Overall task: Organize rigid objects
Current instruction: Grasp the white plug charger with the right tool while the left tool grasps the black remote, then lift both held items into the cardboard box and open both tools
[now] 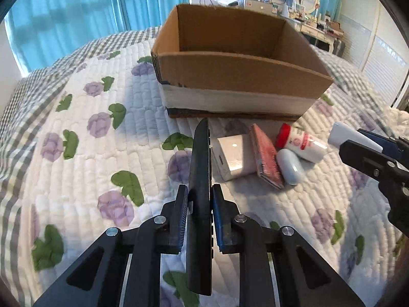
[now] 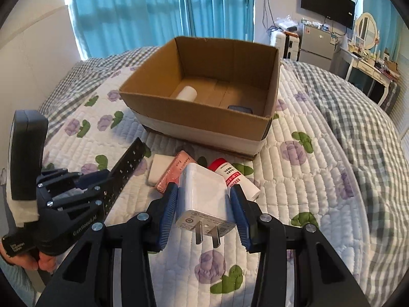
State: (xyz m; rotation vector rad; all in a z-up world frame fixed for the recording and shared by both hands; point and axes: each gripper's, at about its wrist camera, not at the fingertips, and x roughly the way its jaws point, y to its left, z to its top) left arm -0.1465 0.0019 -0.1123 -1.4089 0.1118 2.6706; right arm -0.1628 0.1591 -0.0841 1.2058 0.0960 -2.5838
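Over on the left we've got our left gripper pinching a flat black perforated strip on edge between its blue pads, so the strip sticks straight out ahead of it. From the right wrist camera that same strip angles up toward the box, held above the quilt.

Moving right, there's a little cluster lying on the quilt just in front of the cardboard box: a white box, then a pink pack leaning against it, then a pale blue oval case, and a white bottle with a red cap lying on its side. They're all touching or just beside each other, near the box's front wall.

The box sits open-topped toward the middle of the bed. Inside, by the back left corner, there's a white roll, and a dark blue item near the front right corner, mostly hidden by the wall.

On the right, our right gripper has its pads clamped on a white plug adapter, prongs pointing back at the camera, held above the cluster. In the left wrist view the right gripper comes in from the right edge with the adapter poking out.
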